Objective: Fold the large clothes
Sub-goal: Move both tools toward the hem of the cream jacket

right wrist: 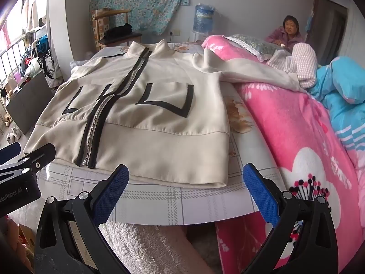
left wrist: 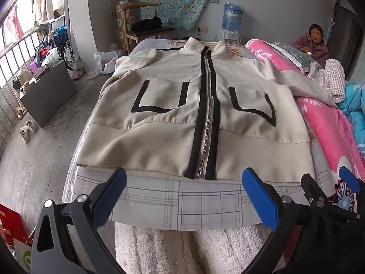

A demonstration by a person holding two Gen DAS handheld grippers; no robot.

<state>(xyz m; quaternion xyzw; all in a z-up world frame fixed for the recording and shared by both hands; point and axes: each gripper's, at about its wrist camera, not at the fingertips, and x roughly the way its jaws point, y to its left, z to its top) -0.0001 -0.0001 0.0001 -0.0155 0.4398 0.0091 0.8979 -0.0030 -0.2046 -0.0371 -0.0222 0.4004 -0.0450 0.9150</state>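
Note:
A cream jacket (left wrist: 164, 123) with black trim and a silver zipper (left wrist: 206, 123) lies flat, front up and zipped, on a table with a checked cover (left wrist: 182, 203). Its collar points away from me. One sleeve (right wrist: 251, 73) drapes onto the pink blanket at the right. My left gripper (left wrist: 183, 178) hovers open just short of the hem near the zipper's foot, holding nothing. My right gripper (right wrist: 186, 173) is open and bare too, over the hem's right part (right wrist: 182, 171). Each gripper shows at the edge of the other's view: right gripper (left wrist: 328, 182), left gripper (right wrist: 25, 153).
A pink floral blanket (right wrist: 285, 125) and blue quilt (right wrist: 342, 96) lie right of the table. A person (left wrist: 313, 43) sits at the far right. At the back stand a wooden chair (left wrist: 146, 27) and a water bottle (left wrist: 232, 17). A grey cabinet (left wrist: 48, 96) and shoes (left wrist: 27, 130) are at the left.

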